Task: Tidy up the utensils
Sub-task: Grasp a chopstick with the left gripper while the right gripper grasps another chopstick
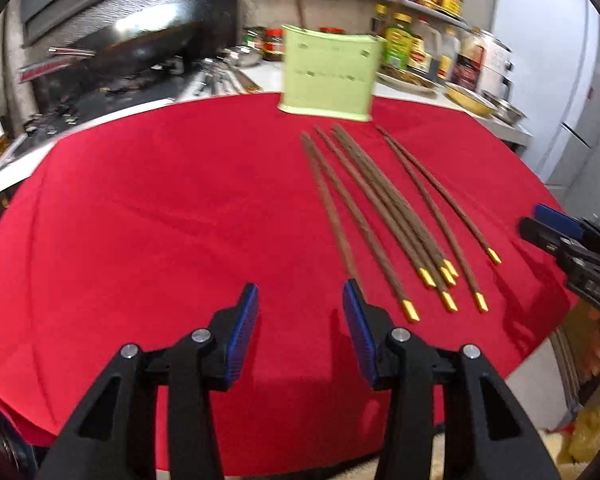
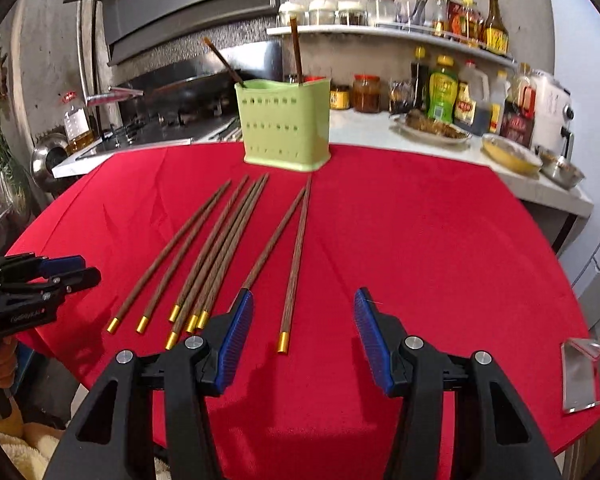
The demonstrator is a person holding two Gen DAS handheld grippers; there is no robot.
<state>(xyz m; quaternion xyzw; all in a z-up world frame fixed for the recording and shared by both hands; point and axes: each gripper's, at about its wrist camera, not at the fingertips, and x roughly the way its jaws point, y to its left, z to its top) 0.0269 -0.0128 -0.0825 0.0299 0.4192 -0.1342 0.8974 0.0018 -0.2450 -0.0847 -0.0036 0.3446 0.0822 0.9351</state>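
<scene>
Eight brown wooden chopsticks (image 2: 216,252) with gold-capped ends lie fanned on a red tablecloth (image 2: 420,240), gold caps toward the table's near edge and tips toward a pale green perforated utensil holder (image 2: 286,128) standing upright at the far edge. Two more chopsticks (image 2: 296,52) stand inside that holder, one leaning left. The right gripper (image 2: 304,312) hangs above the near edge, blue-padded jaws apart and empty, the rightmost chopstick lying below the gap. The left gripper (image 1: 300,304) hangs just left of the fan, jaws likewise apart and holding nothing. Beyond the table, sauce bottles (image 2: 444,88) and jars crowd a white kitchen counter (image 2: 364,128) and wall shelf (image 2: 380,32) beside a dark stove (image 2: 172,120).
</scene>
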